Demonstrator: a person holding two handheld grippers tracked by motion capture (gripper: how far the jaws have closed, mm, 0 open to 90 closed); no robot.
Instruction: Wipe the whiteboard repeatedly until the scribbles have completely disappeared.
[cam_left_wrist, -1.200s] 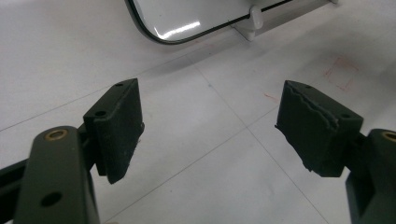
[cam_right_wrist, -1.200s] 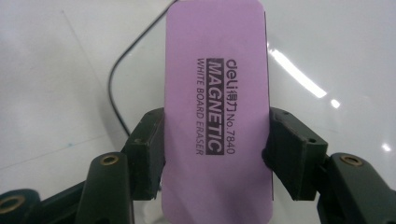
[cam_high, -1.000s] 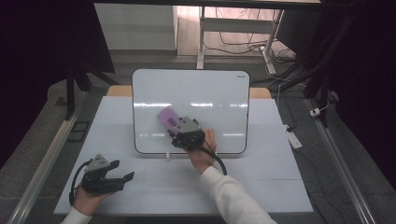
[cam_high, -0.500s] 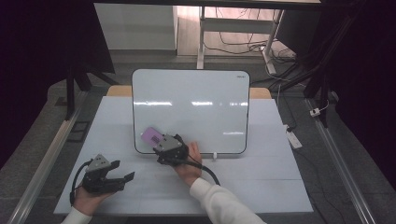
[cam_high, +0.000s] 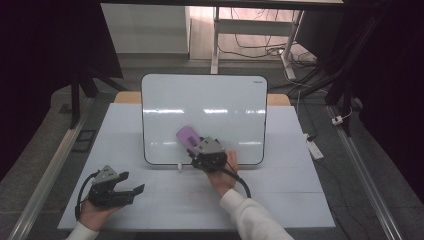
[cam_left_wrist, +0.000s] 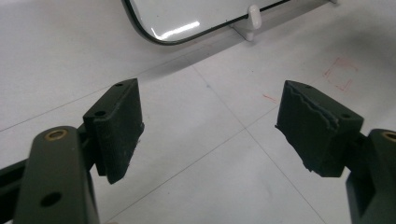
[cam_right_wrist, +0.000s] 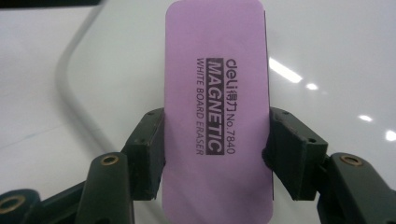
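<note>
The right gripper (cam_right_wrist: 215, 154) clamped the flat pink magnetic whiteboard eraser (cam_right_wrist: 217, 112) by its edges — pressed unevenly, it might twist loose; the left gripper (cam_left_wrist: 210, 126) sat wide, empty.

A white table (cam_high: 280, 200) stands on a grey floor (cam_high: 370, 200), its top marked with faint seams and a small red sketch (cam_left_wrist: 341, 74). Beyond it, a pale panel (cam_high: 145, 30) and a white metal frame (cam_high: 250, 12) rise over tangled cables (cam_high: 260, 45). Dark stands (cam_high: 80, 85) flank the sides. Metal rails (cam_high: 45, 175) run along the floor; a white power strip (cam_high: 314, 147) lies to the right. Ceiling lights glint overhead.
</note>
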